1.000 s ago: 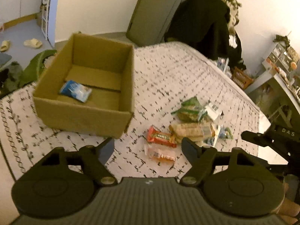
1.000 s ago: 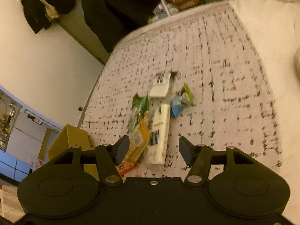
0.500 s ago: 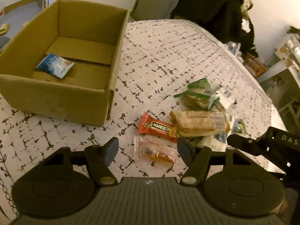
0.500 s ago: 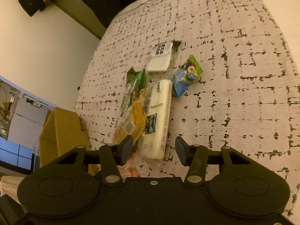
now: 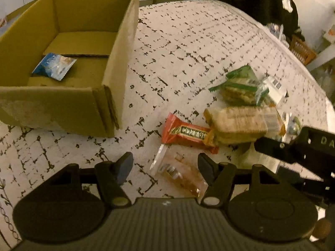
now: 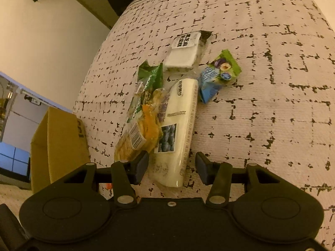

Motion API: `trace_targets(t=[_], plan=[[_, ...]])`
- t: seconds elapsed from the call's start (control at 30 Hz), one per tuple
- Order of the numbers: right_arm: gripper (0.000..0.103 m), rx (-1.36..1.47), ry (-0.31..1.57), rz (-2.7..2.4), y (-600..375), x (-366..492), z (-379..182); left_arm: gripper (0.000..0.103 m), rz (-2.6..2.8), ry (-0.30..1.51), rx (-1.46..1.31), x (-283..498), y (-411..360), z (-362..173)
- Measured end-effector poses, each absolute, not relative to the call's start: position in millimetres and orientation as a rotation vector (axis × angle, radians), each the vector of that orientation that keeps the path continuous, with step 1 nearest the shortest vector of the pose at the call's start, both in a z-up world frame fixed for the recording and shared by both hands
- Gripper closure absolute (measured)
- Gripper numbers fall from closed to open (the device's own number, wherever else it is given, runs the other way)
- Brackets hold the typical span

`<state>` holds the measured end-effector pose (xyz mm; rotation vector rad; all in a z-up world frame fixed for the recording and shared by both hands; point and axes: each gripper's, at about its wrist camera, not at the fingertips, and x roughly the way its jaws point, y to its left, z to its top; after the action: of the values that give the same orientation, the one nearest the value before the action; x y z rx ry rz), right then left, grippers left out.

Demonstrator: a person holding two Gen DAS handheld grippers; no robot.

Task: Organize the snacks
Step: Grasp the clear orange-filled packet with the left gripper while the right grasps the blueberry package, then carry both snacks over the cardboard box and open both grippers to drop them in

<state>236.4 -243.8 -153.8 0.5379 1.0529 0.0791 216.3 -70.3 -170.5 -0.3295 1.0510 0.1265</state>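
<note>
Snacks lie scattered on a white bedspread (image 5: 188, 48) with a black broken-grid print, beside an open cardboard box (image 5: 117, 48) holding one blue packet (image 5: 54, 65). The left gripper (image 5: 165, 163) stands open, its jaws around a clear wrapper of orange candy (image 5: 180, 173) without pressing it; a red chocolate bar (image 5: 186, 133) lies just beyond. The right gripper (image 6: 171, 165) is open too, straddling the near end of a long cream blueberry-labelled pack (image 6: 178, 129).

The box (image 5: 62, 106) is brown, the cloth (image 5: 188, 41) white with black broken lines, one bar wrapper (image 5: 188, 135) red, one packet (image 6: 215, 77) blue and green.
</note>
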Motion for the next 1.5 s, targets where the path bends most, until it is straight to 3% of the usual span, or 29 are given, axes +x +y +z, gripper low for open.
trace_targets(t=[0.2, 0.33, 0.4, 0.93, 1.5], plan=[[0.075, 0.570, 1.072, 0.108, -243, 239, -159, 0.038, 0.126, 1.089, -0.290, 211, -70, -169], [0.079, 0.607, 1.052, 0.106, -249, 232, -155, 0.079, 0.131, 1.099, -0.294, 208, -68, -169], [0.080, 0.609, 1.026, 0.100, -252, 226, -147, 0.082, 0.106, 1.101, -0.314, 206, -64, -165], [0.082, 0.550, 0.847, 0.083, -252, 180, -80, 0.083, 0.065, 0.956, -0.338, 168, -47, -100], [0.082, 0.478, 0.724, 0.176, -182, 161, -39, 0.083, 0.083, 0.828, -0.396, 141, 4, -56]])
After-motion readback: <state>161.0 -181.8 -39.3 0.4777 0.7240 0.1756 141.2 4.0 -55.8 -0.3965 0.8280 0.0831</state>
